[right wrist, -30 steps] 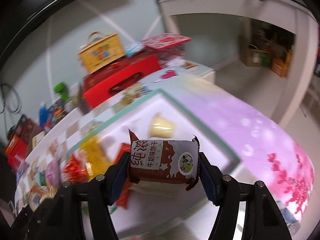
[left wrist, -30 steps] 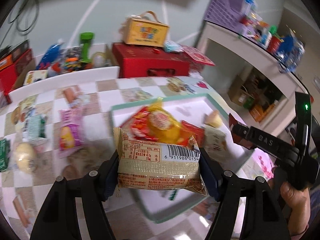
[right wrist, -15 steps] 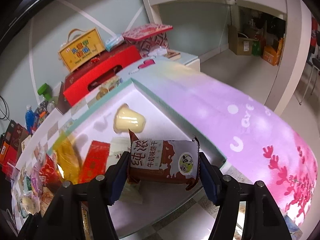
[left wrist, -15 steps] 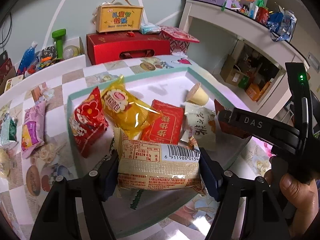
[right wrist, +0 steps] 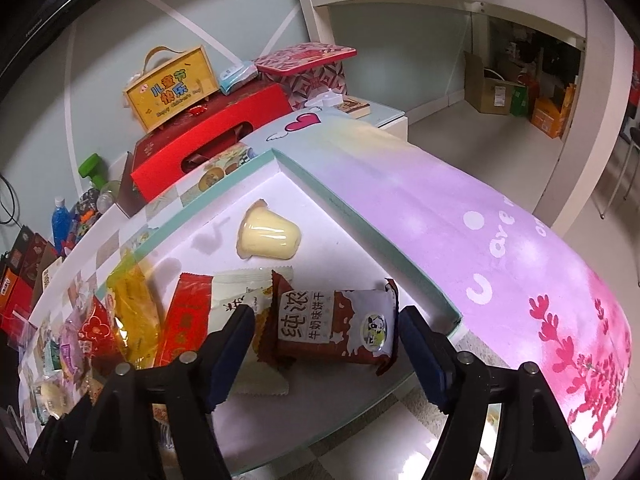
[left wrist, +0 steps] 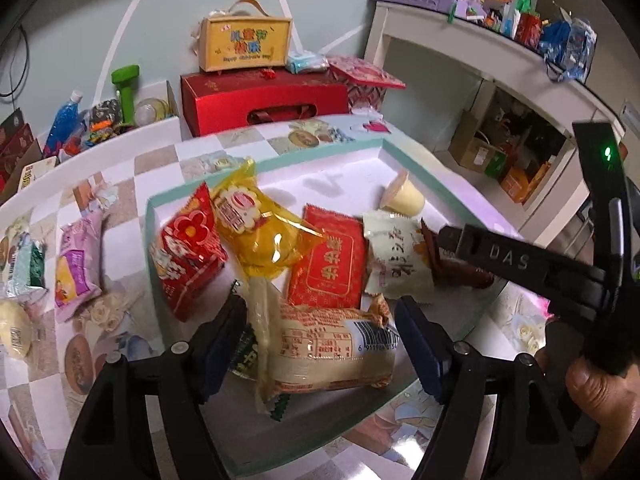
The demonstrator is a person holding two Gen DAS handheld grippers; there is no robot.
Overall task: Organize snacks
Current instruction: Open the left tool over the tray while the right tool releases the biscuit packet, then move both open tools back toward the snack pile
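as both jaws are opening, the beige packet and brown biscuit packet are released into the tray, jelly cup at 11 o'clock.

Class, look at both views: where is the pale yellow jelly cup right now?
The jelly cup lies on its side in the tray, near its far corner, alone beyond the white packet; the left view shows it there too.

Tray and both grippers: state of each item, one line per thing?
left gripper: jaws opening, pads off the pack
beige barcode pack: lying in the tray, released
right gripper: jaws opening, pads clear of the pack
brown biscuit pack: lying flat in the tray
jelly cup: on its side, sealed
tray: holding several packs
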